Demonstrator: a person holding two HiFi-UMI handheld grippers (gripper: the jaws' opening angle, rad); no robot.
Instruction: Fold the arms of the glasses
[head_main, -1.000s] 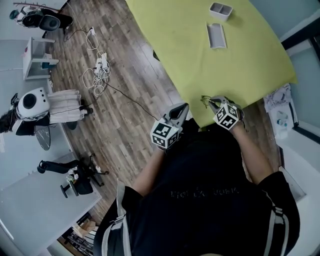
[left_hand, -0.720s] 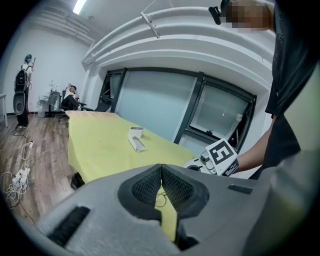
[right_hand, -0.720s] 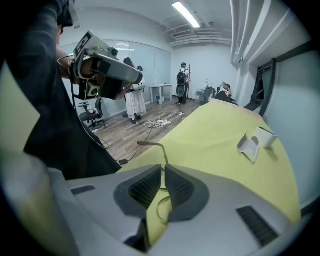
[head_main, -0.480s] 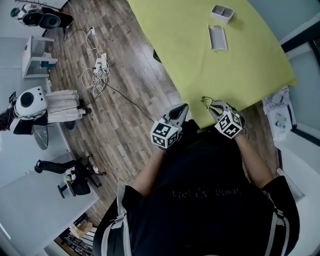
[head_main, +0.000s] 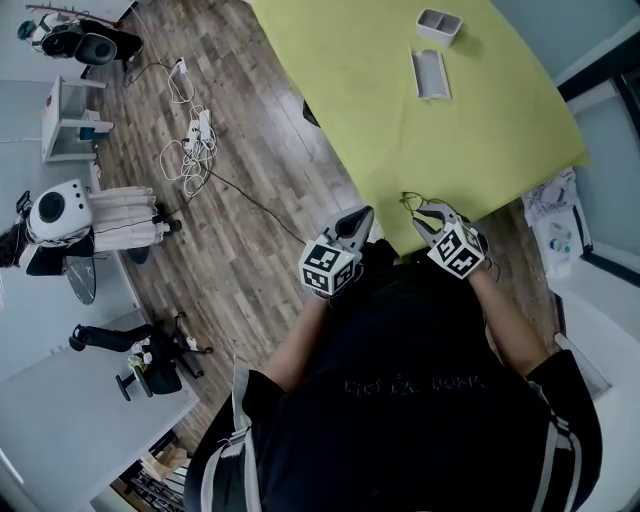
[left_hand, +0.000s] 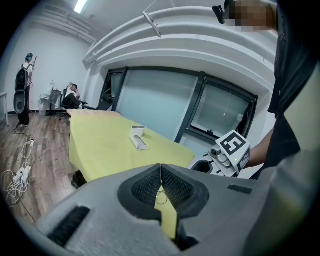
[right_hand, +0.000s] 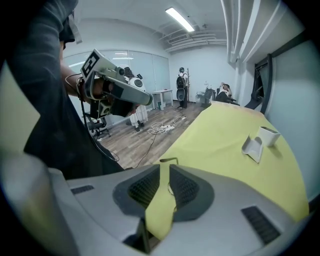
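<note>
Yellow-green table (head_main: 480, 120), brown wood-plank floor (head_main: 250, 230). The left gripper (head_main: 361, 214) and right gripper (head_main: 421, 209) are grey, their cubes patterned in black-and-white squares. The glasses (right_hand: 168, 160) are dark-framed. Far off, the stand (head_main: 431, 73) is white.

Bright, even light poured from ceiling strips (right_hand: 179, 19); the yellow tabletop (head_main: 400, 120) glowed, shadows were faint. Both gripper views bowed hard inside dark round corners, and the close fingers (right_hand: 187, 189) of the right gripper (right_hand: 165, 167) were soft.
</note>
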